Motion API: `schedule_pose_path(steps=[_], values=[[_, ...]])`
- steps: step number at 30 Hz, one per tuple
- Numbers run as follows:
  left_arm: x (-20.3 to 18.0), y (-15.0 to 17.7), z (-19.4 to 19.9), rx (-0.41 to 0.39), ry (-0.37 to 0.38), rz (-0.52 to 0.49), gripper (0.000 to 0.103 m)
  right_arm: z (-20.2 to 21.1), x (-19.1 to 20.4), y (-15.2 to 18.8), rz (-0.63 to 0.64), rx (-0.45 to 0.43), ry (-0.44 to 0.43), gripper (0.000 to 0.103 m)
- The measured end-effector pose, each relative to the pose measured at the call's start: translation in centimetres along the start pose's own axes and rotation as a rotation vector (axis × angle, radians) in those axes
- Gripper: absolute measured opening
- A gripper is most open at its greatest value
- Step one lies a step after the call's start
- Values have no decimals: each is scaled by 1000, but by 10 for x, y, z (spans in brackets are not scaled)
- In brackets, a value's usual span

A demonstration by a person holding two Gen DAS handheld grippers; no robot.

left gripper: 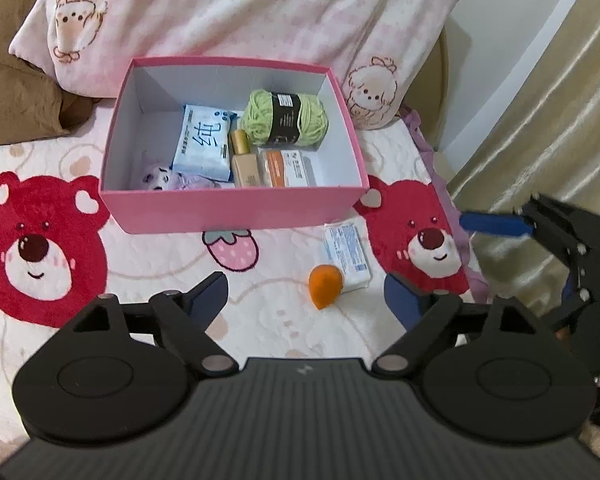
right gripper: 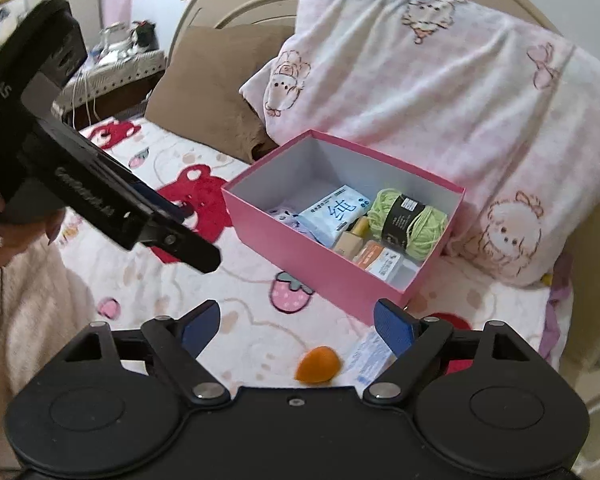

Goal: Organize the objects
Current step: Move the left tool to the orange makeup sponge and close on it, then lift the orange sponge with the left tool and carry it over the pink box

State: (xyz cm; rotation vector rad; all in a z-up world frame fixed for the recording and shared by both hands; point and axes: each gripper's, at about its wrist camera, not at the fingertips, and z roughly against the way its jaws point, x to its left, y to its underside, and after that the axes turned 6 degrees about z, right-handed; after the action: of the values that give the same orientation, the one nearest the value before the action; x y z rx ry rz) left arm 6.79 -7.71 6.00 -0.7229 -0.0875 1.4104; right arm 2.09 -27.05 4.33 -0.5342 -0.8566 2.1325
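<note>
A pink box (left gripper: 236, 210) (right gripper: 300, 258) stands on the bed and holds green yarn (left gripper: 286, 118) (right gripper: 410, 218), a wipes pack (left gripper: 206, 142) (right gripper: 334, 210), a tan bottle (left gripper: 244, 160), an orange-and-white packet (left gripper: 290, 168) and a purple toy (left gripper: 172, 178). An orange sponge (left gripper: 325, 286) (right gripper: 318, 364) and a white-blue packet (left gripper: 347, 252) (right gripper: 370, 356) lie on the blanket in front of the box. My left gripper (left gripper: 306, 300) is open and empty above the sponge. My right gripper (right gripper: 296, 320) is open and empty, near the same two things; it also shows in the left wrist view (left gripper: 520, 216).
The bed carries a pink blanket with red bears (left gripper: 40, 248), a pink pillow (left gripper: 260, 12) (right gripper: 440, 92) behind the box and a brown pillow (right gripper: 208, 84). A curtain (left gripper: 540, 120) hangs at the right. The left gripper's body (right gripper: 80, 184) crosses the right wrist view.
</note>
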Motion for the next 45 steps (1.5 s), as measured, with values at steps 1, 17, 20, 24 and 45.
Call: schedule_pose_path(steps=[1, 17, 20, 24, 45], values=[[0, 4, -5, 0, -6, -5, 85, -5, 0, 4, 23, -5, -1, 87], [17, 29, -94, 4, 69, 54, 81, -94, 7, 34, 176, 174, -118, 87], [24, 33, -114, 30, 78, 92, 73, -110, 7, 35, 184, 211, -101, 87], [33, 35, -134, 35, 133, 114, 72, -131, 3, 40, 152, 253, -101, 87], [55, 52, -196, 28, 365, 232, 30, -165, -7, 50, 94, 347, -36, 54]])
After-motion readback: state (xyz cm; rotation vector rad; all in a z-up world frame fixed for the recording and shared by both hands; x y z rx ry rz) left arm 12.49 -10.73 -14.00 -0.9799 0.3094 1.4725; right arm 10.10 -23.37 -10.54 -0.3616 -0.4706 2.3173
